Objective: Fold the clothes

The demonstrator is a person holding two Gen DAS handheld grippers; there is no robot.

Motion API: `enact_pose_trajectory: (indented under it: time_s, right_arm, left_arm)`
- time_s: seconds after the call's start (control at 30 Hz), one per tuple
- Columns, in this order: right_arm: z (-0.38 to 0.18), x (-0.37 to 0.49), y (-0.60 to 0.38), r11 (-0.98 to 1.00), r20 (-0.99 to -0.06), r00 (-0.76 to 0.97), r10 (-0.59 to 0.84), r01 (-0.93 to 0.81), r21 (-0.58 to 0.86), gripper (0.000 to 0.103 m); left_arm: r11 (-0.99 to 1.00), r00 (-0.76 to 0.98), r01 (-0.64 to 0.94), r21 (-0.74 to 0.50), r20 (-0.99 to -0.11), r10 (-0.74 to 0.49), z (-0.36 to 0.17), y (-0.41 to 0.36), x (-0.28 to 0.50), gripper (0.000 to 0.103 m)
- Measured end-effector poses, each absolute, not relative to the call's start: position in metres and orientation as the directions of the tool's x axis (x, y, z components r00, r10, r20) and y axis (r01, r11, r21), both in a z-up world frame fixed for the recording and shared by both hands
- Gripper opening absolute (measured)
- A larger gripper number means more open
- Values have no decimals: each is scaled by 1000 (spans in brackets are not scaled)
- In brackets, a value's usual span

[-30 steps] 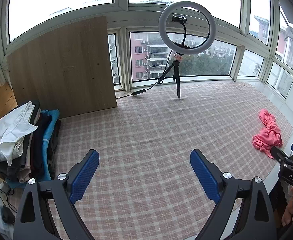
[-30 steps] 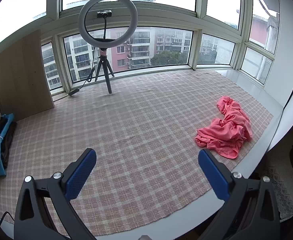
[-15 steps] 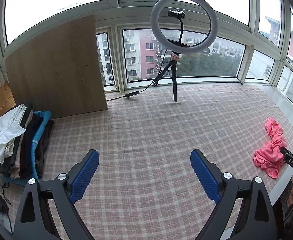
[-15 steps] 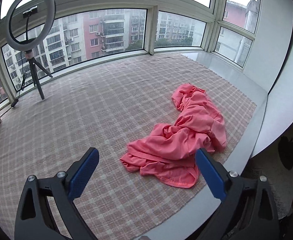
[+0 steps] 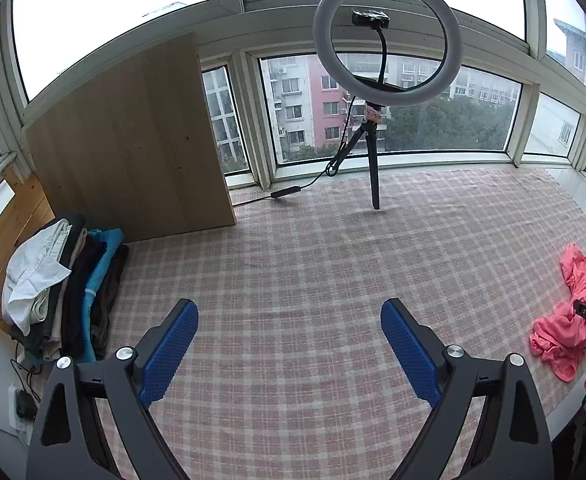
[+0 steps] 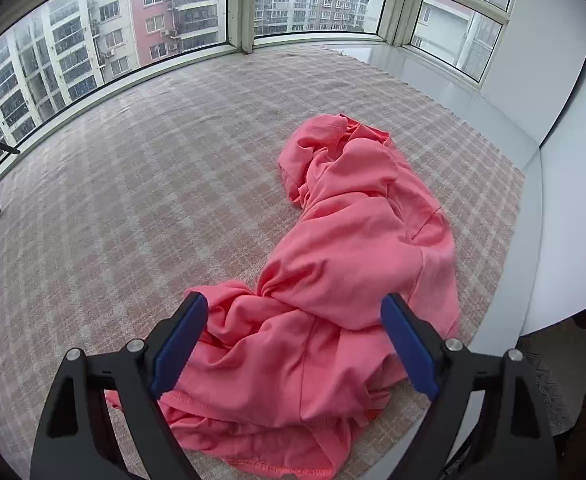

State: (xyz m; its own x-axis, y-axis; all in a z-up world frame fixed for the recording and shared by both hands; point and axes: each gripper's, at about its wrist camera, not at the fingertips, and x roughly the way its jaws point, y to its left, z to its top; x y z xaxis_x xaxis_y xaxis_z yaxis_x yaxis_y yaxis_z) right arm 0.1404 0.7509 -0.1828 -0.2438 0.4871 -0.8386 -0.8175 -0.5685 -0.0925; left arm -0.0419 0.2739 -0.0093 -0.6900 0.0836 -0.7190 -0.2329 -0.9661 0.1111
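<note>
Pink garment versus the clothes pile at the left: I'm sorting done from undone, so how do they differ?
The pink garment lies crumpled and alone on the checked cloth; the clothes pile is folded and stacked, several colours. The open right gripper frames the garment; nothing is at the pile. Both rest on the platform.

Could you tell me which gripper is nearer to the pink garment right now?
Right. The right gripper hangs open directly over the pink garment; the left gripper is open above bare mat, well aside.

Soft gray daylight coming through windows [image 5: 389, 120]. Sky glaring white up top. Shadows staying faint. Edges bending round, corners going black. Pictures looking sharp.
</note>
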Motion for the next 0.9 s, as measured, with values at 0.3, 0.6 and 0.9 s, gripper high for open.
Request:
enact_pose_trajectory:
  time_s: [0.3,0.6,0.9]
  right_arm:
    - [-215,130,781,-562,-885,-219,412,-825,-57,55]
    - [-196,162,793,-530,-874,-361,327,-835,147,12]
    - [-55,138,708,-619,-719,-606,341,-720,314,8]
  left_arm:
    - [-968,-691,-208,141,-721,43,-4,272,-57,93]
    - [-976,-723,-168,136,-691,28,8,229,-72,93]
    - [-989,-751,-115,88,-659,29,14,159,-75,93]
